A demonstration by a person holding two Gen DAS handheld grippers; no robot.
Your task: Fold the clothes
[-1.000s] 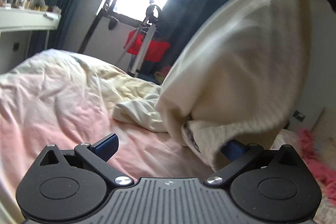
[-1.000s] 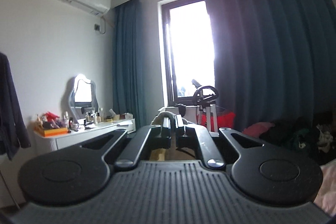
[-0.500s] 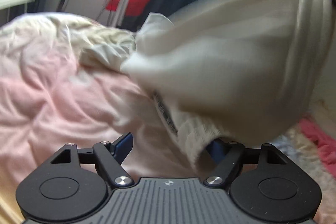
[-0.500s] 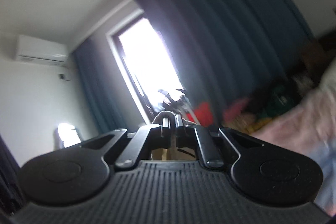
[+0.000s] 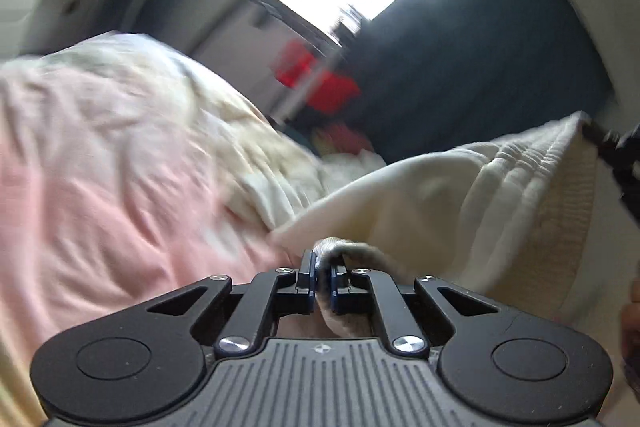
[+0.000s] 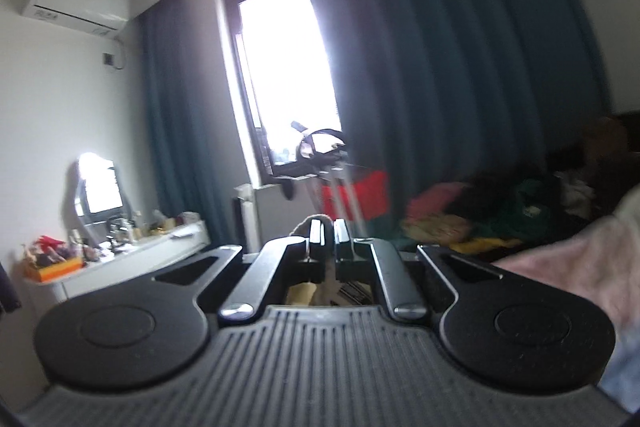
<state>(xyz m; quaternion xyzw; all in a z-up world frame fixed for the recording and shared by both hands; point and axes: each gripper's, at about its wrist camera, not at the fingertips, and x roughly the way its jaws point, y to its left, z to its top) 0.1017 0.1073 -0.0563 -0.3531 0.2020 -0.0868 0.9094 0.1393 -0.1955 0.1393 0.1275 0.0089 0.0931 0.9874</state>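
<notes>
A cream knitted sweater (image 5: pixel 460 203) hangs stretched across the right of the left wrist view, above the pink bedsheet (image 5: pixel 100 167). My left gripper (image 5: pixel 323 267) is shut on a ribbed edge of the sweater. The other gripper (image 5: pixel 616 155) shows dark at the far right, holding the sweater's upper corner. In the right wrist view my right gripper (image 6: pixel 328 231) is shut on a small fold of cream fabric (image 6: pixel 310 221) that pokes out above the fingers; the rest of the sweater is hidden below the gripper body.
A crumpled cream quilt (image 5: pixel 248 147) lies on the bed behind the sweater. A white dressing table (image 6: pixel 120 263) with a mirror stands at the left wall. An exercise bike with a red part (image 6: pixel 352 191) stands by the window. A pile of clothes (image 6: pixel 500 211) lies at the right.
My left gripper was open beside the sweater's hem and has closed on it. The sweater has swung from hanging bunched to stretched sideways. The right gripper stayed shut and swung about.
</notes>
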